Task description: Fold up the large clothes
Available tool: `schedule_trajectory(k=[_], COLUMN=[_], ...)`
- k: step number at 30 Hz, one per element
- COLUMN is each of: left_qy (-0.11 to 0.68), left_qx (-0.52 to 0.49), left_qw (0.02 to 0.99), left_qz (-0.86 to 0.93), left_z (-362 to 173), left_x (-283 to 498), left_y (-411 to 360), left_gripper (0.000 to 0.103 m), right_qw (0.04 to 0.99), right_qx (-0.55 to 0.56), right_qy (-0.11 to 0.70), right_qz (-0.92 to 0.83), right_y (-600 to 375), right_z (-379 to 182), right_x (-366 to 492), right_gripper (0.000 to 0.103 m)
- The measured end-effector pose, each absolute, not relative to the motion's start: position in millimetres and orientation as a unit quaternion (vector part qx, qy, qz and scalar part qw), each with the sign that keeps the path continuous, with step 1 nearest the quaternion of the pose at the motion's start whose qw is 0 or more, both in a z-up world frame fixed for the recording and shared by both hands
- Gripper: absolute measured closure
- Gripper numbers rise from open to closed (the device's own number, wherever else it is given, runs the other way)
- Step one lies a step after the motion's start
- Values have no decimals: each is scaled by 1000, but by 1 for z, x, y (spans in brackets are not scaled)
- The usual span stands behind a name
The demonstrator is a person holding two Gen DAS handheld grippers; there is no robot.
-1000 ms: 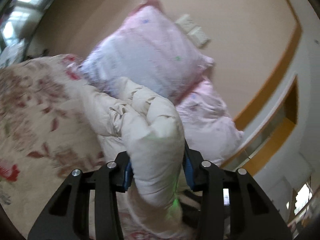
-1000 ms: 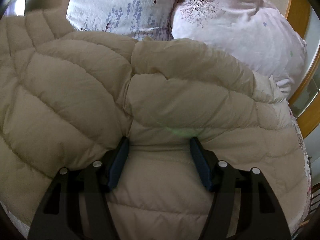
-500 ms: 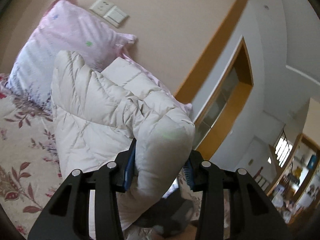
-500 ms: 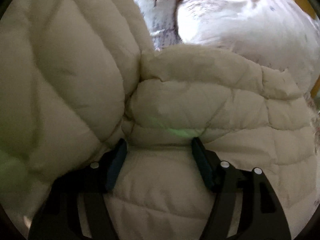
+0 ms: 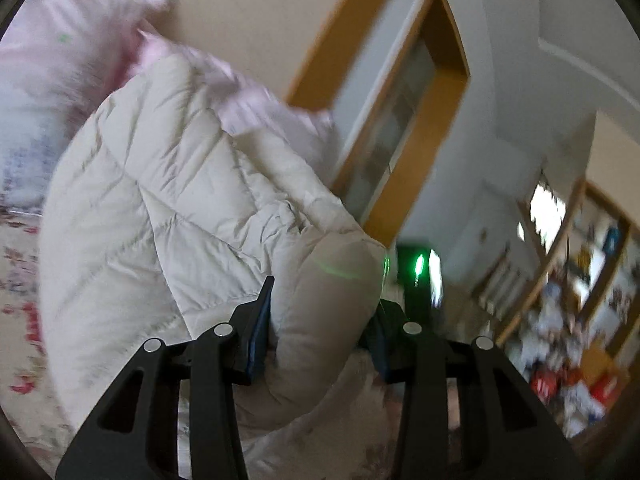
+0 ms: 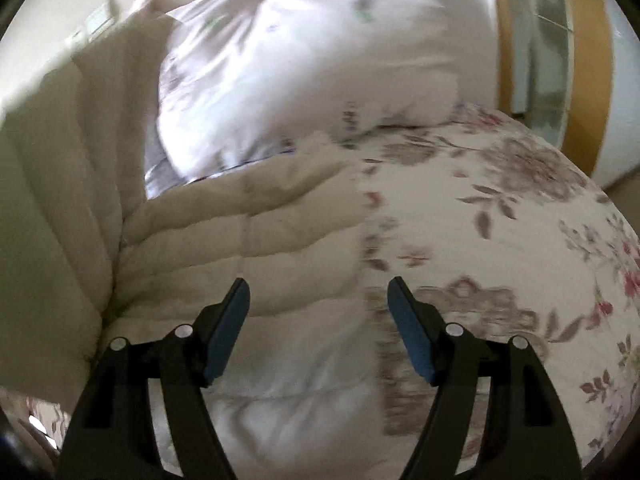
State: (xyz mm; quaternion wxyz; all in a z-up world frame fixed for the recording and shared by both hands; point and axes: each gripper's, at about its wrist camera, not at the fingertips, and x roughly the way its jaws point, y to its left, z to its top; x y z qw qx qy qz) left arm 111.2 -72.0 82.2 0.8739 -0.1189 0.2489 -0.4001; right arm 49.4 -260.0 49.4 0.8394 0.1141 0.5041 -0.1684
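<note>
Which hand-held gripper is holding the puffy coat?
The left hand-held gripper clamps the cream quilted puffer coat; the right hand-held gripper is open, holding nothing.

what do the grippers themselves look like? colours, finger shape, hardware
Both match. The left gripper and right gripper are matte black, with angular fingers that have triangular cutouts, round silver screw heads along each finger, and flat blue pads on the inner faces. No cables, markings or sleeves show.
</note>
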Motion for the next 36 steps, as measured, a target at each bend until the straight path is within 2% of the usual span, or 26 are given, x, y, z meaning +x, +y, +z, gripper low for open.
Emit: schedule_trajectory(k=[5, 9, 15, 25, 26, 27, 30, 33, 36], left_qy=[336, 371, 393, 394, 393, 392, 388, 384, 385], left_qx=[-62, -27, 0, 52, 56, 60, 65, 58, 37], left_qw=[847, 840, 839, 843, 843, 844, 845, 843, 835], left_qz=[-407, -394, -377, -363, -362, -361, -362, -373, -391], left_z=[42, 28, 16, 14, 14, 14, 15, 22, 41], left_x=[127, 128, 134, 129, 128, 127, 125, 119, 110], left_y=[-121, -139, -146, -168, -169, -171, -173, -167, -150], left_gripper=[61, 60, 56, 41, 41, 39, 37, 37, 37], right_qw=[828, 839, 852, 835, 834, 832, 833, 837, 836], right_qx=[131, 158, 276, 243, 242, 242, 241, 248, 251], right_qy=[492, 466, 443, 494, 496, 499, 498, 487, 487], right_qz=[-236, -232, -29, 8, 9, 12, 5, -15, -33], right_y=[-304, -326, -326, -296, -295, -295, -298, -308, -316], right_z=[58, 78, 100, 79, 76, 73, 68, 63, 53], right_x=[30, 26, 55, 113, 115, 115, 113, 109, 105], right_gripper=[31, 31, 31, 32, 44, 66, 89, 97, 100])
